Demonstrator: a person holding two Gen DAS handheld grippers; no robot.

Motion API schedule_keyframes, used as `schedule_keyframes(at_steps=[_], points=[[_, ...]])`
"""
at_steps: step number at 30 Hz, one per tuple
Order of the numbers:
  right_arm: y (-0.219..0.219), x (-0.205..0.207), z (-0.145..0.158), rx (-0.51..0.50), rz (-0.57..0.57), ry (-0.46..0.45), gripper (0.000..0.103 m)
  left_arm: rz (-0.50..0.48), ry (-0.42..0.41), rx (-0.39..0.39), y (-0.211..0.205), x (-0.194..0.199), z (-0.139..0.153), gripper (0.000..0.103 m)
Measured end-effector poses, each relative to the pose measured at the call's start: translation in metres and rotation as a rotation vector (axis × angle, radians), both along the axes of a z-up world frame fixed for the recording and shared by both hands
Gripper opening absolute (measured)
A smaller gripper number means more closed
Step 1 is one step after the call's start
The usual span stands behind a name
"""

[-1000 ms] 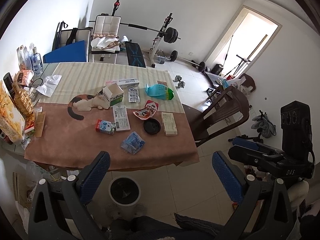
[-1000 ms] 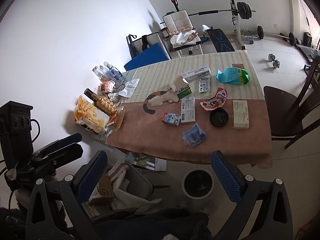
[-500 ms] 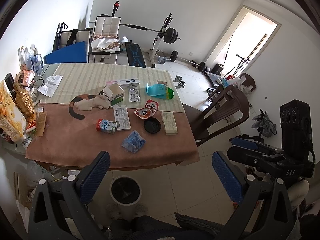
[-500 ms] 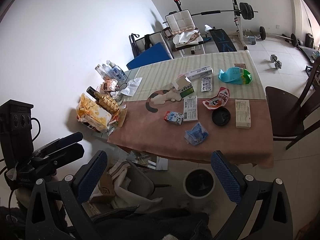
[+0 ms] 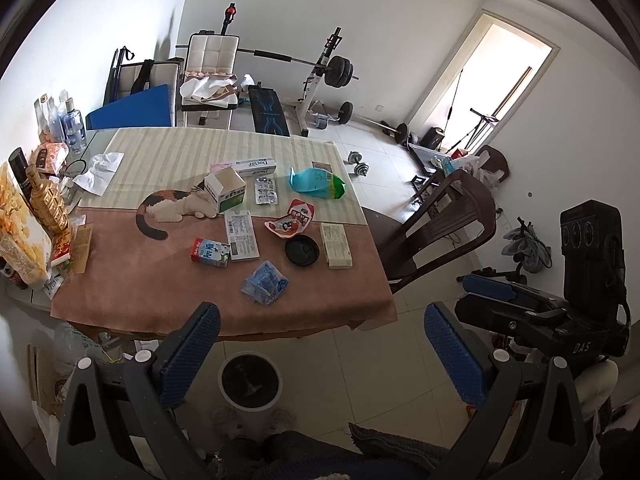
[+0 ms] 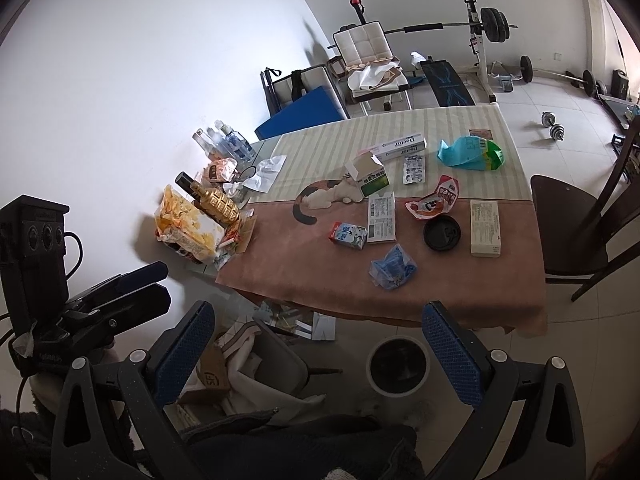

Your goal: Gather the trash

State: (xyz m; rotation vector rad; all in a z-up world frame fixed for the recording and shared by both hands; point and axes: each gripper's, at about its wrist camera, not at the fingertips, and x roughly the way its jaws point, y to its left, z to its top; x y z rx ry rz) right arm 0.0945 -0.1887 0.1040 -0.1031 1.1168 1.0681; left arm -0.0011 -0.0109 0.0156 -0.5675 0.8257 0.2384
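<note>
Trash lies on a table [image 5: 132, 292] with a brown and striped cloth: a crumpled blue wrapper [image 5: 265, 282] [image 6: 393, 267], a small milk carton [image 5: 210, 252] [image 6: 348, 235], a black lid [image 5: 302, 251] [image 6: 441, 233], a red-white wrapper [image 5: 291, 219], a teal bag [image 5: 317, 183] and flat boxes. A white trash bin [image 5: 250, 380] [image 6: 398, 366] stands on the floor at the table's near edge. My left gripper [image 5: 320, 348] and my right gripper [image 6: 318, 348] are open and empty, held back above the floor short of the table.
A dark chair [image 5: 436, 232] stands at the table's right side. Bottles and a snack bag [image 6: 188, 224] crowd the table's left end. A folding chair with cardboard [image 6: 256, 368] sits by the near left corner. Gym equipment [image 5: 312, 80] fills the far room.
Both grippers have drifted slightly; the table sits a little higher and nearer in both views. Nothing on the table has moved.
</note>
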Motion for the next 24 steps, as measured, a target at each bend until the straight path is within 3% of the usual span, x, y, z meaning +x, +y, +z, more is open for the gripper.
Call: schedule_keyframes(at_steps=[18, 20, 24], points=[[-0.004, -0.001, 0.002, 0.01, -0.012, 0.006, 0.103, -0.007, 0.014, 0.011, -0.003, 0.001, 0.004, 0.103], [-0.004, 0.001, 0.003, 0.012, -0.04, 0.008, 0.103, 0.035, 0.055, 0.086, -0.001, 0.005, 0.0, 0.103], [-0.003, 0.016, -0.007, -0.046, -0.169, -0.034, 0.103, 0.16, 0.199, 0.316, 0.02, 0.02, -0.026, 0.103]])
